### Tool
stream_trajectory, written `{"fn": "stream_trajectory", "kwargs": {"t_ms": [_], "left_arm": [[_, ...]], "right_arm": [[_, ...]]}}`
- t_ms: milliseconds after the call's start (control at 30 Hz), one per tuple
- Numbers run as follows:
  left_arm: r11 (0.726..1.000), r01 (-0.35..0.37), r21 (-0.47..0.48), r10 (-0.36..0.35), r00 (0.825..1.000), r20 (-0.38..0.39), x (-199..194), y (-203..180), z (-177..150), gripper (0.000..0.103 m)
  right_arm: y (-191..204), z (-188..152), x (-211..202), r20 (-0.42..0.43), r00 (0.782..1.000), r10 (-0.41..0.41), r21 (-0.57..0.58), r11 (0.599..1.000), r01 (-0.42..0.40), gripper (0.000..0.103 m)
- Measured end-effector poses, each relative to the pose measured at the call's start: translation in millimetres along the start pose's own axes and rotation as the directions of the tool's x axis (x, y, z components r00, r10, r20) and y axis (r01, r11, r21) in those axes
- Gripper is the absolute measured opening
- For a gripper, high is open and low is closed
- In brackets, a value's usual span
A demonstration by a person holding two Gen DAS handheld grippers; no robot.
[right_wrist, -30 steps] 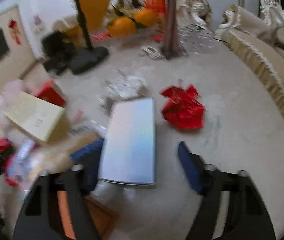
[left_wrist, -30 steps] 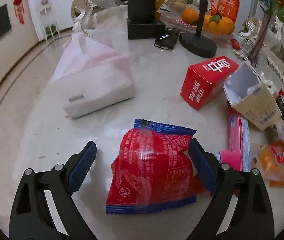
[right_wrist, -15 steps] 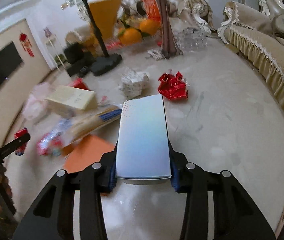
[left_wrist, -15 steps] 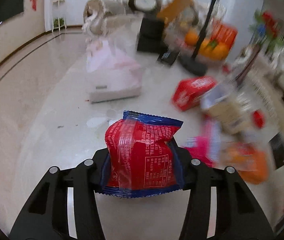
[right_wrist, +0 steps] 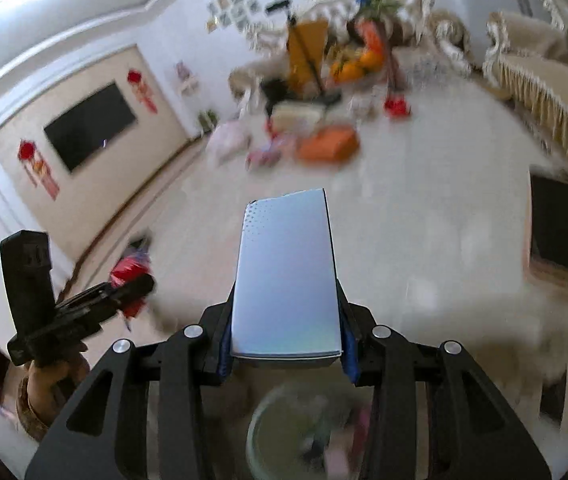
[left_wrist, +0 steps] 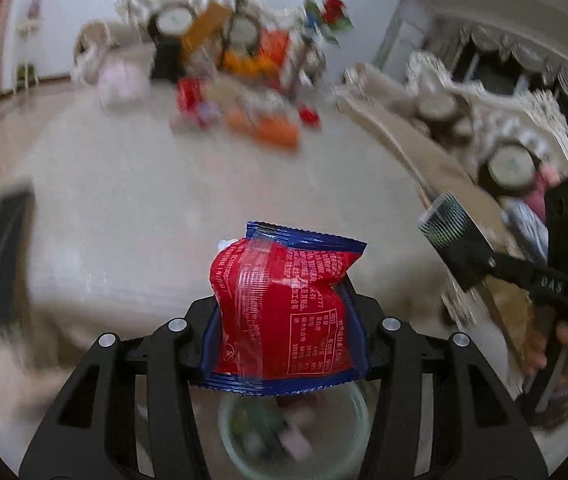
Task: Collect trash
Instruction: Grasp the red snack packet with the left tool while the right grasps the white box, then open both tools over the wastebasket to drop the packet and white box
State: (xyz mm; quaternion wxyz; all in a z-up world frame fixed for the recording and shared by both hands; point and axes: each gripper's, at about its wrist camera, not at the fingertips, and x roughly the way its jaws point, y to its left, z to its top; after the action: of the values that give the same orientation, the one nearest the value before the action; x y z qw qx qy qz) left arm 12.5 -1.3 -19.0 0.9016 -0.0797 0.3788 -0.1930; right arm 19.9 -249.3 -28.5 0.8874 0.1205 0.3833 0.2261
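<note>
Carrying two bits of trash at once here, one per hand. The left hand-held gripper (left_wrist: pixel 284 320) is clamped on a red snack packet (left_wrist: pixel 284 304) with blue sealed edges, pads squeezing it from both sides so it stands up between the fingers and crumples a bit in the middle. The right hand-held gripper (right_wrist: pixel 285 332) is closed on a flat silvery box (right_wrist: pixel 287 276), held by its long sides so it sticks straight out ahead, which looks like a pretty solid hold for a rigid thing. Both views are smeared with motion blur. Right under each set of fingers there's a round pale-green bin (left_wrist: pixel 295 432), and it shows in the right view too (right_wrist: pixel 307 432), with what looks like some stuff already in it, though it's too blurry to name. So my guess is both items are lined up for a drop, and holding them nose-down over the opening makes sense since they'd just fall in once the jaws let go. The rest of the litter (right_wrist: pixel 323 144) is well away across the pale surface, near the oranges (right_wrist: pixel 355 62), so there's more collecting left after this. Only worry: the packet is light and might catch on a pad.
</note>
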Motion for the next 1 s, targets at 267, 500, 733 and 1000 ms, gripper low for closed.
{"fn": "stream_trajectory", "kwargs": {"t_ms": [267,500,733,1000], "left_arm": [[1.0,-0.015,-0.002,0.014,0.964,-0.266,48.2,-10.9,-92.2,0.05],[0.999,-0.017,0.045,0.035,0.9,-0.435,109.0,-6.4,-132.0,0.05],[0.999,-0.021,0.043,0.04,0.858,-0.513,140.8,0.0,-148.1,0.05],[0.994,-0.054,0.091,0.097,0.816,-0.569,160.9,-2.3,-165.6,0.085]], "right_arm": [[-4.3,-84.9,54.0,-0.3,0.953,-0.03,0.042,0.998,0.044,0.039],[-22.3,-118.9,94.9,-0.397,0.912,-0.098,0.03,0.992,0.12,0.039],[-36.5,-138.2,114.1,-0.453,0.879,-0.147,0.02,0.984,0.175,0.039],[-39.5,-150.9,115.8,-0.471,0.869,-0.151,0.019,0.983,0.181,0.073]]}}
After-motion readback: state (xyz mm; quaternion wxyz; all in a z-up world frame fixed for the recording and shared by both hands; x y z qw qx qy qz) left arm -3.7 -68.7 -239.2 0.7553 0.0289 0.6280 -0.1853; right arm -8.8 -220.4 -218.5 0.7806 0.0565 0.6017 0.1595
